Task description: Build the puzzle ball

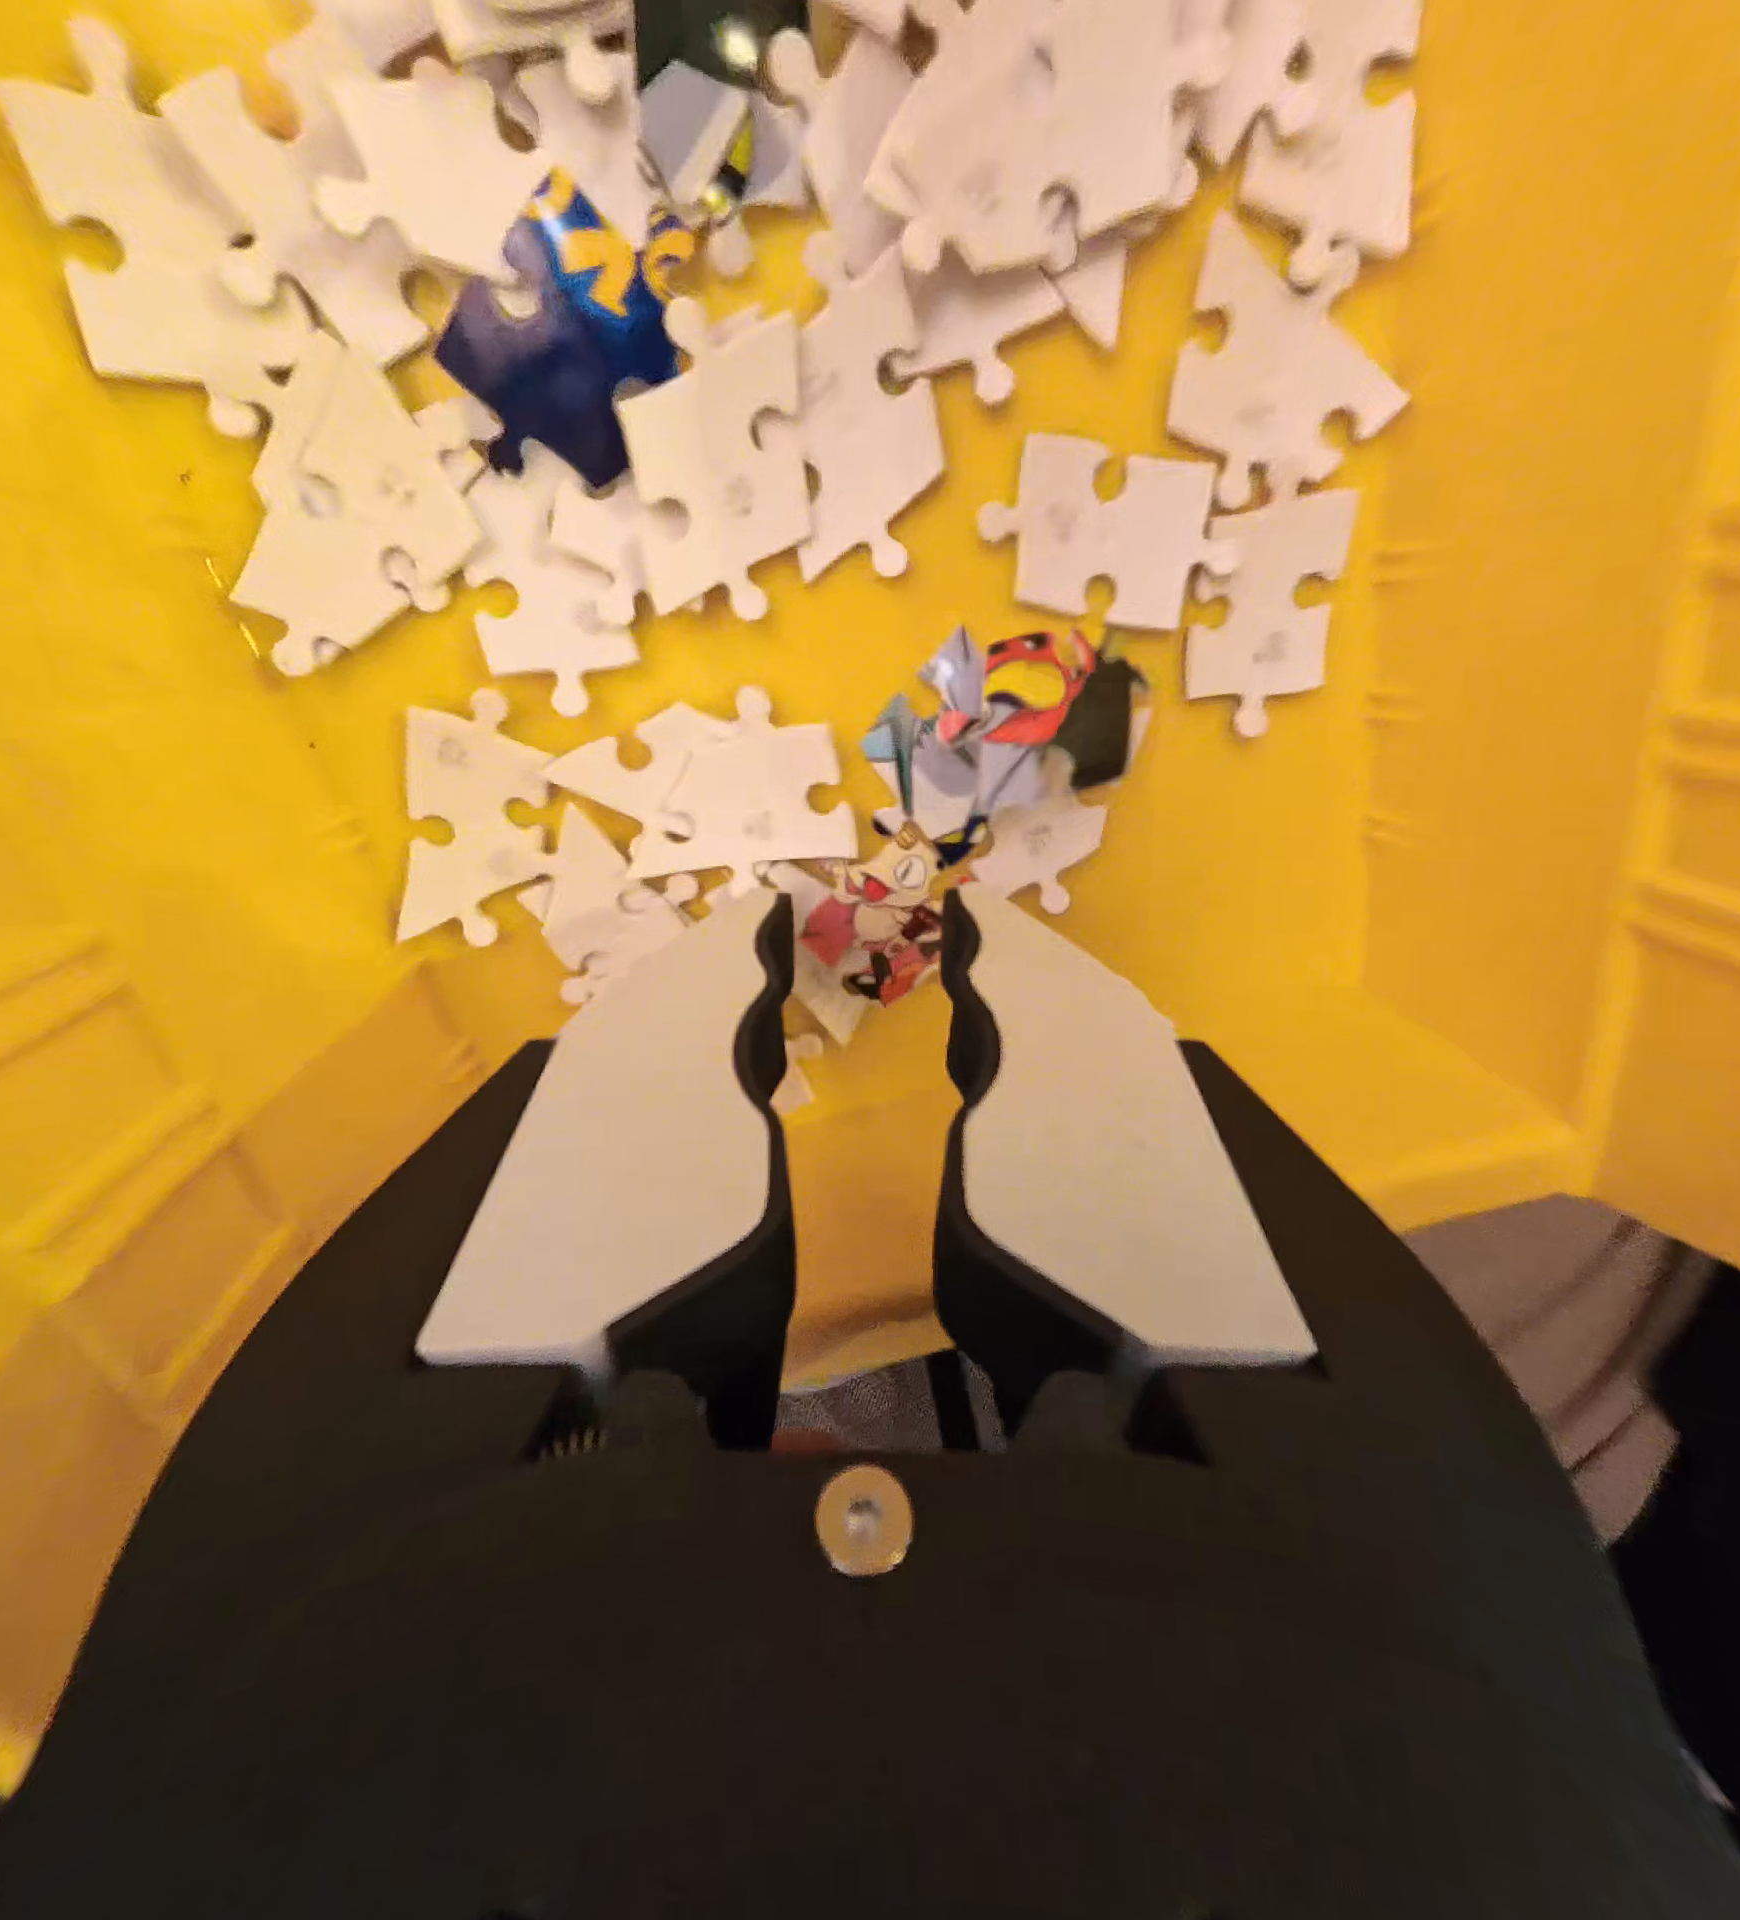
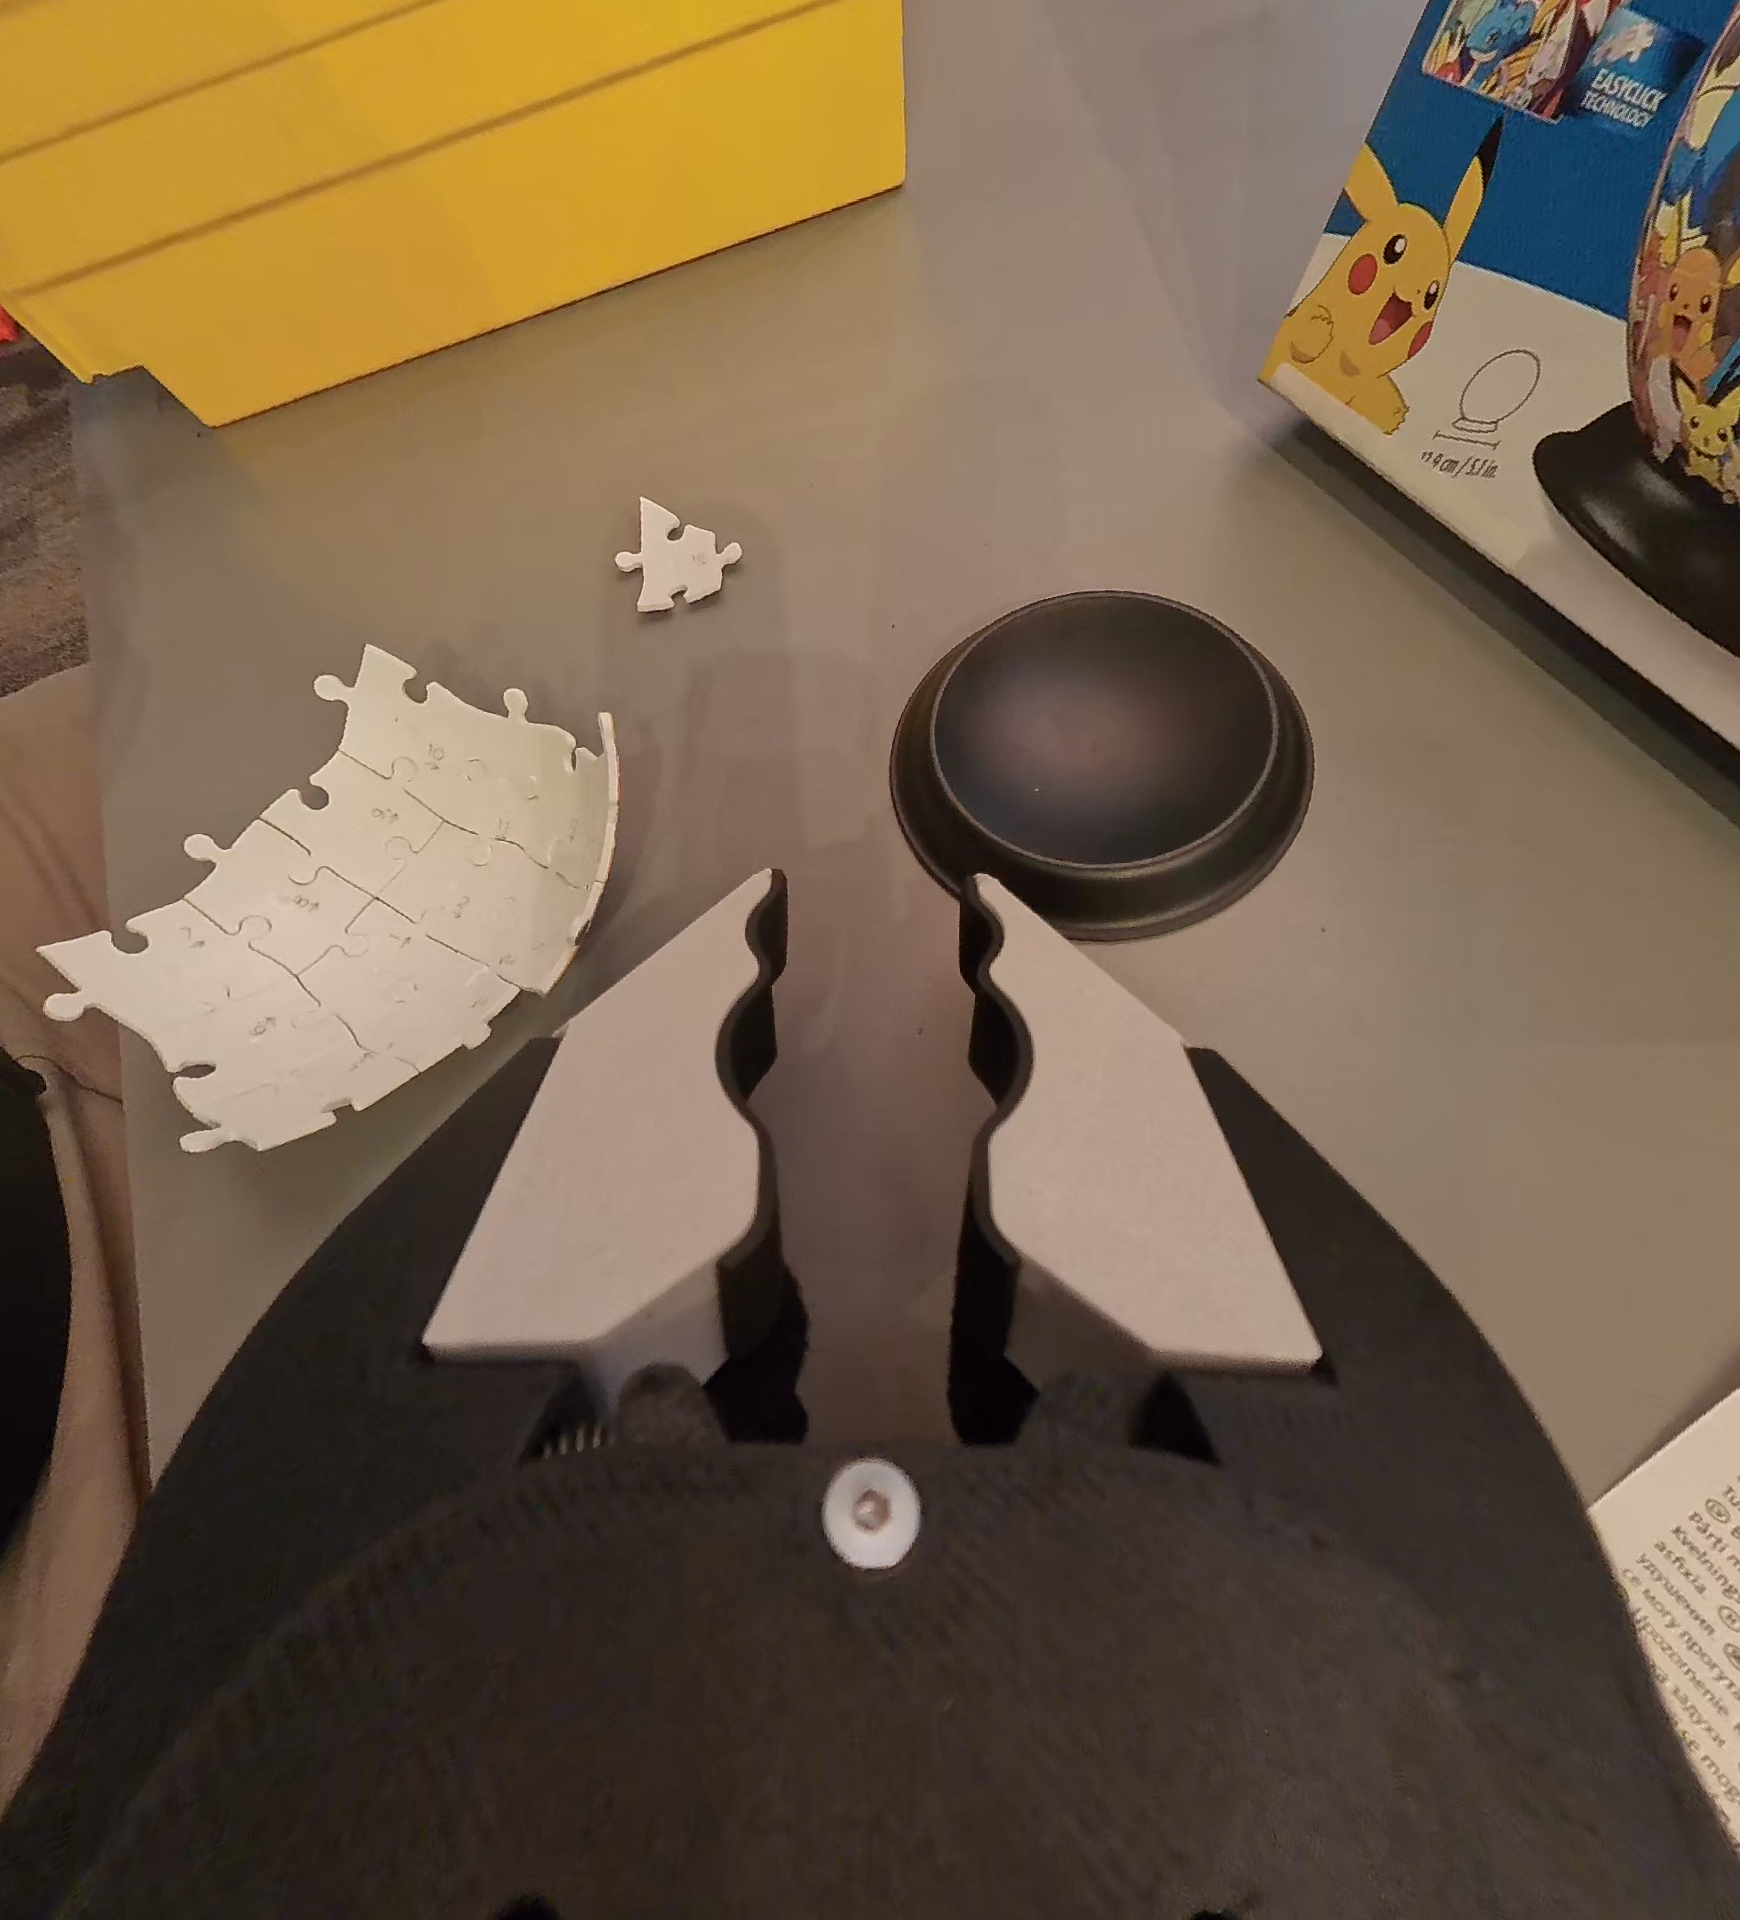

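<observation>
Grey and smooth, the bench [image 2: 1053,416] carries the work area, with a yellow bin [image 2: 409,197] at its far left corner.

Left tool [image 1: 866,914]: positioned inside the yellow bin [image 1: 1572,623], directed at the bin floor. Its jaws stand partly open with a clear gap. A colour-printed puzzle piece [image 1: 871,935] lies between the fingertips; the view does not show whether the tips touch it. Loose puzzle pieces [image 1: 720,468] cover the bin floor beyond, most of them white side up. A dark blue piece [image 1: 554,353] lies in the far pile, and a grey and red printed piece [image 1: 1011,717] lies just beyond the tool tips, to the right.

Right tool [image 2: 871,894]: held above the bench, jaws partly open, nothing between them.

Task items on the bench:
- A curved assembled section [image 2: 346,914] of the puzzle ball lies to the left of the right tool, white inner side up.
- A single white piece [image 2: 679,556] lies farther off, apart from the section, between it and the bin.
- A round black stand [image 2: 1105,758] sits just beyond the right fingertip, empty side up.

A printed puzzle box [image 2: 1572,312] stands at the far right. A printed sheet [image 2: 1739,1558] lies at the near right edge.
</observation>
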A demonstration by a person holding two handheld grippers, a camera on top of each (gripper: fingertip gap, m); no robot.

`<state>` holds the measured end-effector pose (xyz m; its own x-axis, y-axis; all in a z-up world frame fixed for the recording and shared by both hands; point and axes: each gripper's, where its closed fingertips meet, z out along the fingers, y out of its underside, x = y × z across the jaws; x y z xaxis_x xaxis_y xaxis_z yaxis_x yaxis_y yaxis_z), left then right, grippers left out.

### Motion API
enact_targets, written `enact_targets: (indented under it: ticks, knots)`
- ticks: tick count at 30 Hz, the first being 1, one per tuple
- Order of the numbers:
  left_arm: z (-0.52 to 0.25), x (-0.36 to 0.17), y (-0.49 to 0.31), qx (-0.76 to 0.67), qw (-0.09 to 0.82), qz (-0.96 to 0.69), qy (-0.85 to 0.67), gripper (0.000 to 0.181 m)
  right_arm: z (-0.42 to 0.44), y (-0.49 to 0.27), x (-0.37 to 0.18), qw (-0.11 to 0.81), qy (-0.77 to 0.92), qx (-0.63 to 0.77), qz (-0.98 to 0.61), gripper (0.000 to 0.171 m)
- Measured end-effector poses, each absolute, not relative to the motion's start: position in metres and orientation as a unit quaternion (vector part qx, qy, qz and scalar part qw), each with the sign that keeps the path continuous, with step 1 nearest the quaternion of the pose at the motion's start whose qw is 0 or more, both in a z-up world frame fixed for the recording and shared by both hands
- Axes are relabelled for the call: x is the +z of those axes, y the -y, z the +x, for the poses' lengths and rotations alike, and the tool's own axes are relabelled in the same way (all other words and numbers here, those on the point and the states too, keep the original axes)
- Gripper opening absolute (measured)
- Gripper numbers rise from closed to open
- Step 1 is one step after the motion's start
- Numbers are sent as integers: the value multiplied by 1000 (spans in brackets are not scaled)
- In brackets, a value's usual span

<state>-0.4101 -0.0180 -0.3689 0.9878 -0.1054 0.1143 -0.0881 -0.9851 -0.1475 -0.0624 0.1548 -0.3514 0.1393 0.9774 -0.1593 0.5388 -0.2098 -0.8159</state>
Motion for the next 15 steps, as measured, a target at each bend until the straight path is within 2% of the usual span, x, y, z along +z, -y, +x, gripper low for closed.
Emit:
enact_targets:
  ticks: [5, 9, 15]
  knots:
    - [-412, -367, 15, -58, 78, -993, -67, 27, -62, -155, -351, 306, 549, 360, -690, 32]
    - [-394, -357, -4, -49, 136, -980, -137, 28, -62, -155, -351, 305, 549, 359, -690, 32]
    - [-390, -374, -12, 6, 116, -974, -193, 29, -62, -155, -351, 306, 549, 360, -690, 32]
